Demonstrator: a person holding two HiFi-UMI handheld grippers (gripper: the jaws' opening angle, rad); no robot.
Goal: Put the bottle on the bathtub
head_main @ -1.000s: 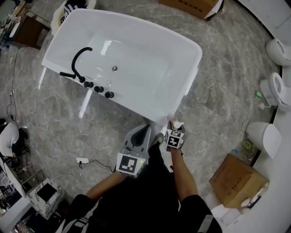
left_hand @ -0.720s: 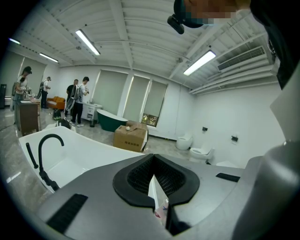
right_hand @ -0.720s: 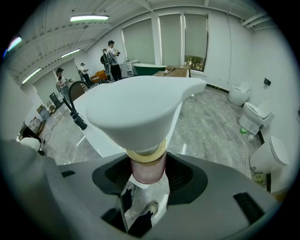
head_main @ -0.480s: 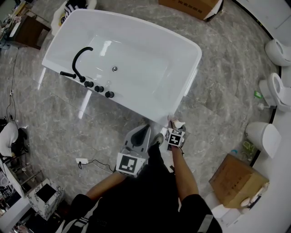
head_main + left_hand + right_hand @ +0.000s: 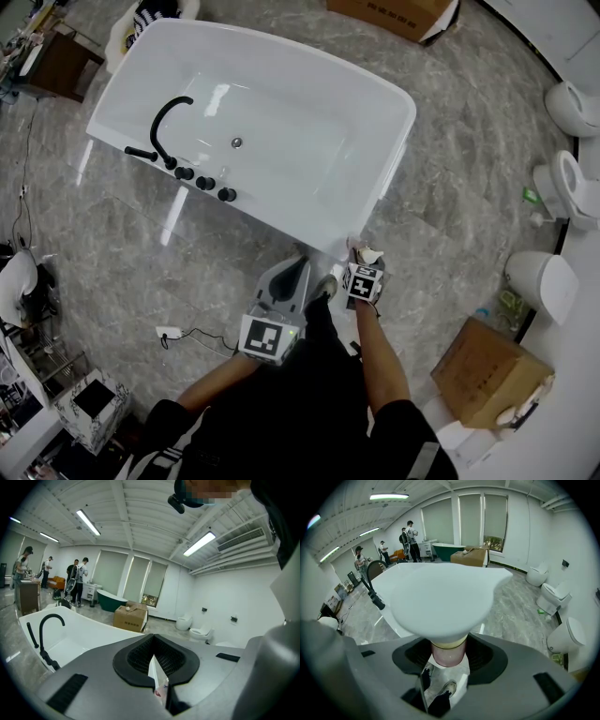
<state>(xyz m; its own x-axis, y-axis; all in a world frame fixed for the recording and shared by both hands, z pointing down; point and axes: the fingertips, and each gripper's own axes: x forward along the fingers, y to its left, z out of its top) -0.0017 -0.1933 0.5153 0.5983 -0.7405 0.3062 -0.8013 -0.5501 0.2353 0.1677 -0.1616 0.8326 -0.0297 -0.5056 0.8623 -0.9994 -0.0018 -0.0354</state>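
The bottle [image 5: 440, 597] sits in my right gripper [image 5: 450, 660], whose jaws are closed on its pinkish body just under the broad white cap. From above, the bottle [image 5: 365, 255] is at the near right corner of the bathtub [image 5: 309, 141], right by the rim; I cannot tell whether it rests on it. The white tub stretches away to the far left, with its black faucet [image 5: 164, 122] on the near left rim. My left gripper [image 5: 157, 667] is just left of the right one and nearer to me, its jaws drawn together to a thin slit and gripping nothing. Toilets [image 5: 572, 103] line the right wall, and a cardboard box [image 5: 487, 361] stands on the floor at near right.
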